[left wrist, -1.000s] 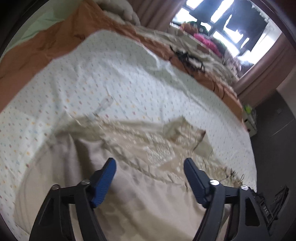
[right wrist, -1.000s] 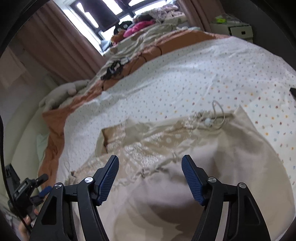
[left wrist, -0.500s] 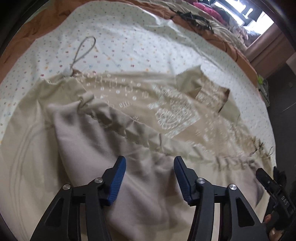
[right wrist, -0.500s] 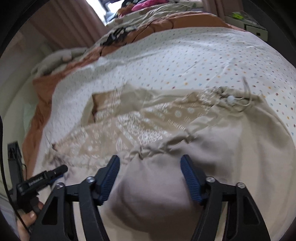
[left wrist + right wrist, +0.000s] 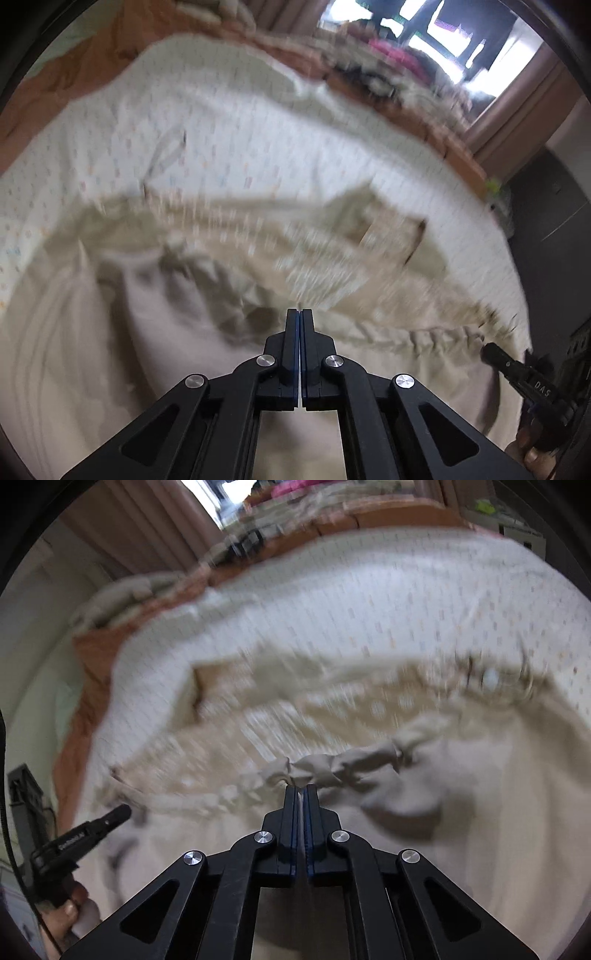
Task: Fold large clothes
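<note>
Beige garment (image 5: 155,332): your left gripper (image 5: 299,314) and right gripper (image 5: 302,789), jaws just closed, both pinch its gathered waistband (image 5: 354,766), which runs crosswise; patterned part lies beyond.

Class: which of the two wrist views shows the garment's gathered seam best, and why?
The right wrist view: the gathered seam sits near centre, fairly sharp, just beyond the shut right gripper. The left wrist view shows it only low right, blurred.

Bright window (image 5: 443,40), brown curtains (image 5: 517,122), dotted bedsheet (image 5: 221,129).
</note>
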